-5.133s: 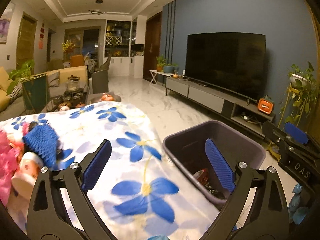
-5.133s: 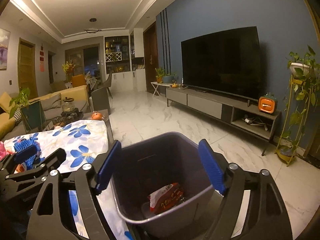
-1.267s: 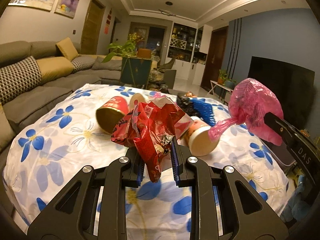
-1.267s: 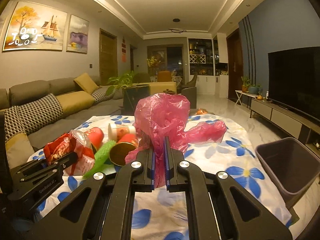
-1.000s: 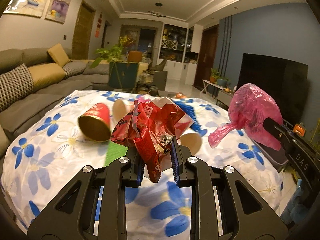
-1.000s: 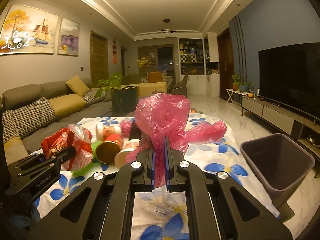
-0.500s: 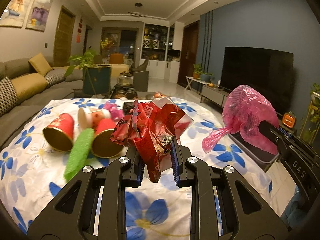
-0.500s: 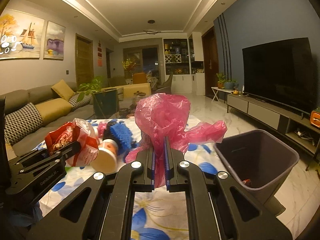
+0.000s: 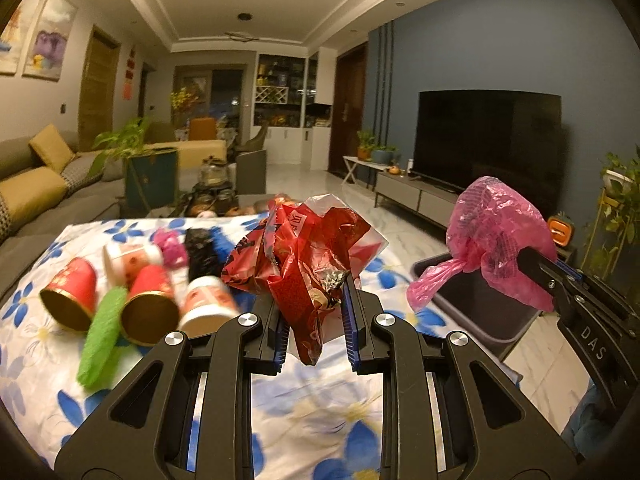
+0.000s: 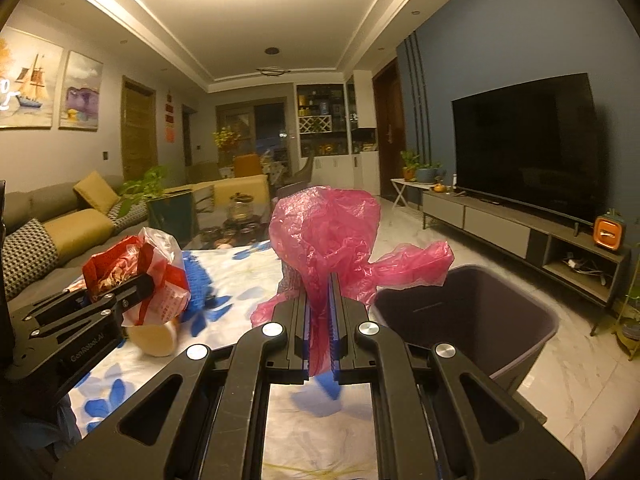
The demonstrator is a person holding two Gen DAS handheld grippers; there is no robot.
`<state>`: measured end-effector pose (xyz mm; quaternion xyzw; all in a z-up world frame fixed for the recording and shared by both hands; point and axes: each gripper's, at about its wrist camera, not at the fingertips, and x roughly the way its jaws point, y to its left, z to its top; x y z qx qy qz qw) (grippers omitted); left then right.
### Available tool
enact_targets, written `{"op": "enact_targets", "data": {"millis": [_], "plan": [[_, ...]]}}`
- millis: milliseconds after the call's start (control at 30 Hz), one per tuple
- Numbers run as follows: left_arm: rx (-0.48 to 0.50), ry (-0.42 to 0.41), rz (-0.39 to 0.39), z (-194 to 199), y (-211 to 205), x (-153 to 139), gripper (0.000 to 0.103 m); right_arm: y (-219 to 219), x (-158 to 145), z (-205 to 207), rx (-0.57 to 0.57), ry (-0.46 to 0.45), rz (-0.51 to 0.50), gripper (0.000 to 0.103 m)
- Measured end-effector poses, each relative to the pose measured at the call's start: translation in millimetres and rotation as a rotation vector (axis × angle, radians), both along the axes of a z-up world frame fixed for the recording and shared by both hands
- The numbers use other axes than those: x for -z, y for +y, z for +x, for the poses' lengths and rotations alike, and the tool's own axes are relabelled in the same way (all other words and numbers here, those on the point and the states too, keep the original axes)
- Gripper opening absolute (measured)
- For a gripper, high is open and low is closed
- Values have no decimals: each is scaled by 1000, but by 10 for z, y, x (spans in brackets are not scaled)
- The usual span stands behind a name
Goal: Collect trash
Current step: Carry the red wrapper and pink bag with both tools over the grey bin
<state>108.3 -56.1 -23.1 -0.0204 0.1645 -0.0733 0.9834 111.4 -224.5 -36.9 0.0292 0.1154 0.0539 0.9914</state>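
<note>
Gripping red wrapper (image 9: 304, 256) w/ left gripper (image 9: 314, 322), pink bag (image 10: 324, 236) w/ right gripper (image 10: 320, 312).

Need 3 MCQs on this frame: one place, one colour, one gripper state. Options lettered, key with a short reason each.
1. Where does the bin stand?
A. on the sofa
B. on the floor by the table edge
C. on the TV stand

2. What colour is the bag in the right gripper?
A. pink
B. green
C. white

3. What state is the left gripper in?
A. wide open, nothing in it
B. shut on a paper cup
C. shut on the red wrapper

Key: 1 B, the bin sits on marble floor beside the flowered cloth. 2 A, pink film bulges above the closed jaws. 3 C, crumpled red foil is pinched between the blue pads.
</note>
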Motion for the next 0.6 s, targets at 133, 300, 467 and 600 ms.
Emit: {"op": "enact_targets", "data": {"millis": [133, 300, 467, 600], "plan": [[47, -2, 1, 117, -212, -18, 22, -164, -11, 7, 48, -8, -4, 8], [93, -18, 16, 225, -472, -41, 22, -379, -35, 19, 106, -22, -6, 8], [141, -32, 26, 345, -746, -84, 22, -617, -48, 74, 158, -35, 2, 8], [170, -39, 29, 438, -932, -98, 22, -749, -41, 127, 180, -44, 6, 8]]}}
